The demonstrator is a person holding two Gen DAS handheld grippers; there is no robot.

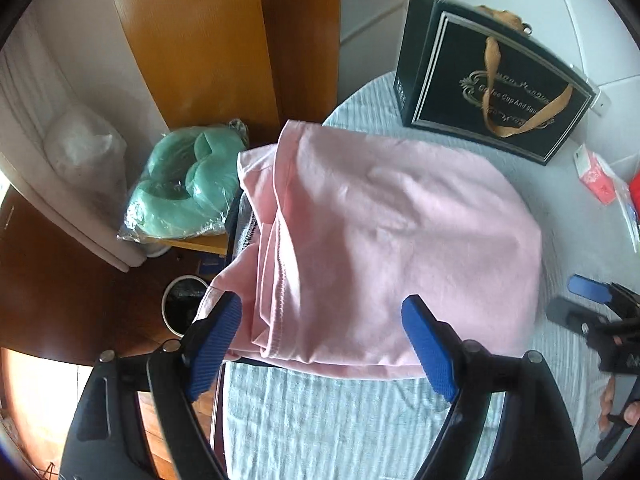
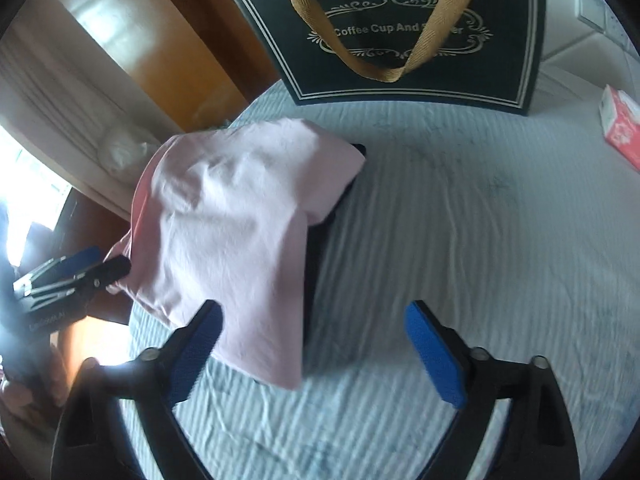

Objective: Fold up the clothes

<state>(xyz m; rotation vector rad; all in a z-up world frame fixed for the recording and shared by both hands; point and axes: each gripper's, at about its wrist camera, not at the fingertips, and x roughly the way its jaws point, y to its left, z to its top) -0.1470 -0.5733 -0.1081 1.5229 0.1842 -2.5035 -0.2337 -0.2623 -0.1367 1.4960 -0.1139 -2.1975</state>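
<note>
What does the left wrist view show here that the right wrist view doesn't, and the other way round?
Only the left wrist view shows the green cushion in plastic wrap and the dark bin on the floor. Only the right wrist view shows something dark under the pink garment. Both show that garment, the black gift bag and the pale blue cloth, with the left gripper and right gripper open.

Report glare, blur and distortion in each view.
Left wrist view: mostly sharp; fisheye bends the black gift bag and wooden panel; pink garment evenly lit. Right wrist view: window glare blows out the left edge, washing over the left gripper; table cloth slightly soft.
</note>
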